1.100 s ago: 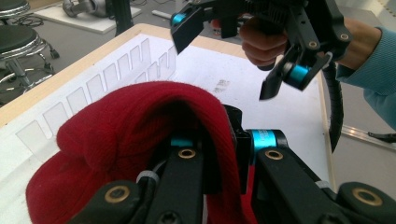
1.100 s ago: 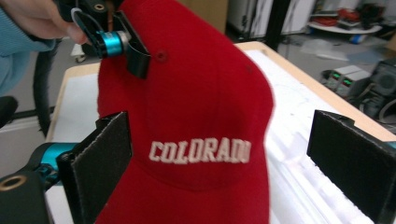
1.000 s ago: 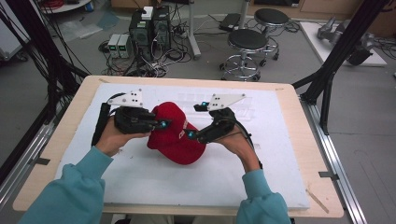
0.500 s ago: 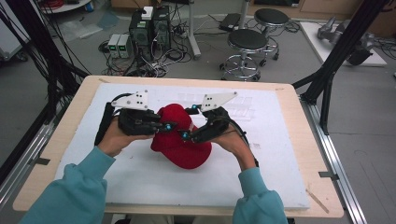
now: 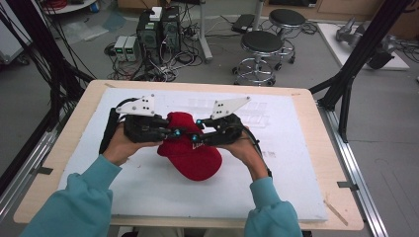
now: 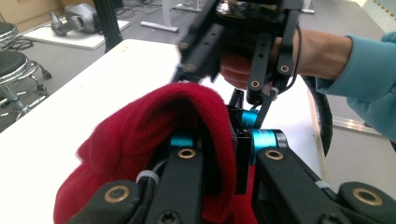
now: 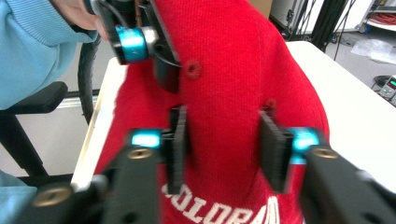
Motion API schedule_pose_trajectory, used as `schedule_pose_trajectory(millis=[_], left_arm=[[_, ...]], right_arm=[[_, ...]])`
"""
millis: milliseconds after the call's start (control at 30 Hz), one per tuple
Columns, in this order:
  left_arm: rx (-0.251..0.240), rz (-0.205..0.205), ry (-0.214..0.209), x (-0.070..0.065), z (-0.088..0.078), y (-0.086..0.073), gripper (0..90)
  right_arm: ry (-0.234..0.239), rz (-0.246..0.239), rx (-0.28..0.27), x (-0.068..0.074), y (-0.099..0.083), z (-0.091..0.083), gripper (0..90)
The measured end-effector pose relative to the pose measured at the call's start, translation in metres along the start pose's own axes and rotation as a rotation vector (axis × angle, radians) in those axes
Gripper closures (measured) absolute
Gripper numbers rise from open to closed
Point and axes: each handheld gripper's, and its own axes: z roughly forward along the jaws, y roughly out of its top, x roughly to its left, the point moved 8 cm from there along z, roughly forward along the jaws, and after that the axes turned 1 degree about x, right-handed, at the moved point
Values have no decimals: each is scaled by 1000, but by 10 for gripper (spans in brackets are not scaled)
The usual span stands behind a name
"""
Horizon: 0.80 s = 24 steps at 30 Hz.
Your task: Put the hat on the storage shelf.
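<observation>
A red knit cap [image 5: 192, 153] with white lettering lies on the white foam board [image 5: 296, 148], its crown raised between both grippers. My left gripper [image 5: 173, 132] comes in from the left and is shut on the cap's wall [image 6: 140, 126], with red fabric folded over one jaw. My right gripper [image 5: 197, 137] faces it from the right. Its jaws have just been closing, and in the right gripper view its pads [image 7: 177, 140] press on the cap's crown [image 7: 224, 70] from both sides. The left gripper [image 7: 140, 42] shows beyond the crown there.
The foam board rests on a wooden table [image 5: 316, 118] with metal rails along its sides. Beyond the far edge stand two stools [image 5: 262, 44], computer boxes [image 5: 158, 24] with cables, and black frame posts [image 5: 356, 64].
The right gripper's jaws have closed onto the cap's crown. Both hands have drawn slightly together, and the crown now stands bunched higher between them.
</observation>
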Motion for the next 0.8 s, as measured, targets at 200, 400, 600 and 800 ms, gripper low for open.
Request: schedule_pose_trajectory(millis=[200,400,600,800], left_arm=[[-29,-23,-7,1,-5,3,824],[-33,-60,-41,-2,-2,3,592],[-50,-68,-104,-12,0,7,291],[-54,-59,-95,-12,-5,7,236]], right_arm=[[4,-11,-19,5,5,0,833],[-29,-24,-9,3,5,1,842],[-53,-15,-16,0,5,-2,842],[-67,-17,-11,-2,5,-4,841]])
